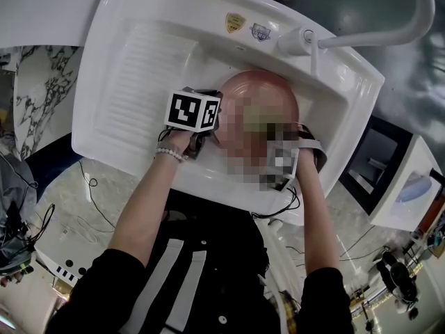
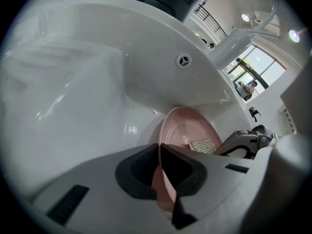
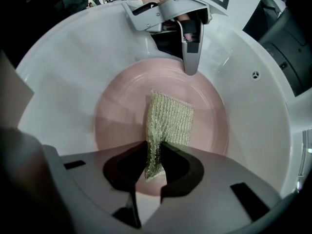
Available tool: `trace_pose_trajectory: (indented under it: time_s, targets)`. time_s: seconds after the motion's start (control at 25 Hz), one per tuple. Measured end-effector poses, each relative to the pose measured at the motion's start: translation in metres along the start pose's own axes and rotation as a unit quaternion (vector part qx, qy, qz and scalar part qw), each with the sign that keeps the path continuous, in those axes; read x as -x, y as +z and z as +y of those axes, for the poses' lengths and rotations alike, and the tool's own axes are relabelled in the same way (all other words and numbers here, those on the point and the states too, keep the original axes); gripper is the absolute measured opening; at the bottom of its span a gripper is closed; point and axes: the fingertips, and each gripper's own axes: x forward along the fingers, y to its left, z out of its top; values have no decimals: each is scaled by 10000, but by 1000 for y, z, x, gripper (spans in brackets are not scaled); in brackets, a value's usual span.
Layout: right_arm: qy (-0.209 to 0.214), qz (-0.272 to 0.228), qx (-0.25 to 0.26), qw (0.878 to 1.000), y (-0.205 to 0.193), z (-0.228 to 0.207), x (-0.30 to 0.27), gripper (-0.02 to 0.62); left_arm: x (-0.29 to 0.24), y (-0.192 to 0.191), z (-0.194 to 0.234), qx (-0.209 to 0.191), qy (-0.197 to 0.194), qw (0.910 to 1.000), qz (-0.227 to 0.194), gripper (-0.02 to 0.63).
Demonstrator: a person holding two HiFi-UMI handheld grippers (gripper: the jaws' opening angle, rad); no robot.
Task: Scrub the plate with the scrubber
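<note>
In the basin of a white sink (image 1: pixel 104 127), at its right end beside the ribbed draining board, a pink plate (image 3: pixel 117 121) is being scrubbed. The left gripper (image 2: pixel 163 177) is clamped on the plate's rim, at the edge nearest the draining board, and steadies it. The right gripper (image 3: pixel 156 167) points down over the plate and pinches one end of the scrubber (image 3: pixel 170 116), a greenish mesh pad whose free end lies spread on the middle of the plate's face. The step in hand looks to be the scrubbing itself, with the pad on the dish and both holds secure. The next move would seem to call for dragging the pad across the face and out to the rim, pressing lightly enough that the plate does not twist out of the left grip. The basin holds only the plate and the scrubber. No food, suds or standing water can be made out, and the plate carries nothing besides the pad. The tap (image 1: pixel 361 39) stands at the sink's far edge, its spout swung away to the right.
</note>
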Motion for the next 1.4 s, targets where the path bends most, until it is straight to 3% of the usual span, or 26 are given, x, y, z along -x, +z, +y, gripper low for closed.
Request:
trace_pose_trajectory:
  time_s: [0.2,0.44,0.72,0.84,0.96,1.08,1.24,1.4]
  targets:
    - [741,-115,159,9971,4,29,8,83,0,1,0,-6,-6,10000,-19,14]
    - [1669,-410,268,9848,15,57,22,83,1,2,0,-2,-1,10000,-43,14]
    - [2217,-776,348,9714,28,79,40,83,2,2,-1,-25,-36,10000,-69,15]
    - [2225,-892,374,9701,32,80,52,82,2,2,-1,-30,-32,10000,-78,15]
    - [2009,-961,334,9743,31,71,64,81,3,3,-1,-29,-36,10000,-77,15]
    - [1486,-1025,270,9832,28,50,73,81,3,2,-2,-27,-42,10000,-76,15]
    - [-57,-1056,470,9933,28,-4,71,82,2,2,-1,-26,-48,10000,-79,15]
    - [-1397,-845,1233,9788,34,-43,61,81,3,3,-1,-20,-58,9999,-92,15]
